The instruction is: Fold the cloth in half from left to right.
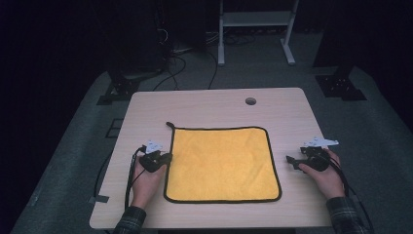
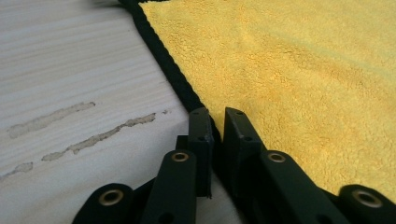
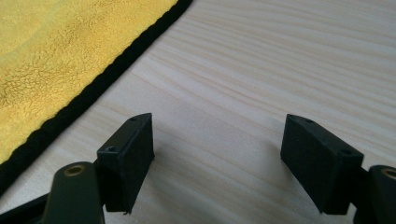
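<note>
High view: yellow cloth [image 1: 221, 163] lies flat and spread near the middle of the worktop [image 1: 214, 105], roughly square, black piping all round, a small loop tail at its far-left corner. Left gripper [image 1: 163, 158] sits at the cloth's left edge, about halfway along it; right gripper [image 1: 293, 162] is off the right edge, a clear strip of bare wood between it and the piping.

Left gripper view: fingers [image 2: 201, 135] nearly closed, narrow slit left, with the black hem [image 2: 173, 74] running straight into that slit. Looks pinched on the hem or about to be; can't confirm a firm hold. Hem runs away from the fingers up-left, yellow pile to the right.

Right gripper view: fingers [image 3: 128, 154] wide apart, holding nothing, resting low over bare wood. Cloth edge [image 3: 93, 88] lies to their left, diagonal, not touching.

Judgement: left hand is the nearer one and already on the edge; right must close the gap sideways toward the cloth. Cloth is plush microfibre, limp, no wrinkles.
</note>
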Tool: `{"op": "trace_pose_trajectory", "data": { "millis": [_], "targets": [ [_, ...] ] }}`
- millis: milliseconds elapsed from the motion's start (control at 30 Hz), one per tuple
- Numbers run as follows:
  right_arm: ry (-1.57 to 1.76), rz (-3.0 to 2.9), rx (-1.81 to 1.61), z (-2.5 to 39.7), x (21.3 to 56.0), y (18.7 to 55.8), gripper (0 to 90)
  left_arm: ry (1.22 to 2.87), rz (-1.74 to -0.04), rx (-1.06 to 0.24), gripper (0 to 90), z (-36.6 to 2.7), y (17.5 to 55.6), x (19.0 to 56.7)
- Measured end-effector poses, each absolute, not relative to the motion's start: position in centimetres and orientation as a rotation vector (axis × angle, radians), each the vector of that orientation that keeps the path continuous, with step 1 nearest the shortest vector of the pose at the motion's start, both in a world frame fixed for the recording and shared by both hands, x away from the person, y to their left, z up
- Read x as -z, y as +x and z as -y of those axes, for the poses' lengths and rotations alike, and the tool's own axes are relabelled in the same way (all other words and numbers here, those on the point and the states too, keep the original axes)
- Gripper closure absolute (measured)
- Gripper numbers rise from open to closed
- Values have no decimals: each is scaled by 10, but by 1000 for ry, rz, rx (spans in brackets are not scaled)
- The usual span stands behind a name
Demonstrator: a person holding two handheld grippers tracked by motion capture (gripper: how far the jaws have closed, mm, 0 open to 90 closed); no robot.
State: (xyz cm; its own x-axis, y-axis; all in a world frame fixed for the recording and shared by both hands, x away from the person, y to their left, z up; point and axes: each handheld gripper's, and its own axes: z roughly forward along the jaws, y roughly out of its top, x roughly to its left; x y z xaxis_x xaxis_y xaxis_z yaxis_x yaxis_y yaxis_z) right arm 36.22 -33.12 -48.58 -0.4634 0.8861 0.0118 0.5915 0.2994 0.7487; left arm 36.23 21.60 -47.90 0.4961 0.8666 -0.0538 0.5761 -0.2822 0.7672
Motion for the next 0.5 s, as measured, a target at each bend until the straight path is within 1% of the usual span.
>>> {"op": "trace_pose_trajectory", "data": {
  "millis": [100,167,367,500],
  "targets": [
    [1321,-2167,-986,331,486,362,245,1976,-1198,-480,863,-214,362,479],
    [1321,-2167,-986,331,486,362,242,1977,-1198,-478,876,-214,362,479],
    [1318,-2168,-987,331,486,362,242,1906,-1222,-357,879,-225,368,481],
    [1319,-2168,-987,331,486,362,242,1878,-1209,-321,879,-226,368,479]
  ]
}}
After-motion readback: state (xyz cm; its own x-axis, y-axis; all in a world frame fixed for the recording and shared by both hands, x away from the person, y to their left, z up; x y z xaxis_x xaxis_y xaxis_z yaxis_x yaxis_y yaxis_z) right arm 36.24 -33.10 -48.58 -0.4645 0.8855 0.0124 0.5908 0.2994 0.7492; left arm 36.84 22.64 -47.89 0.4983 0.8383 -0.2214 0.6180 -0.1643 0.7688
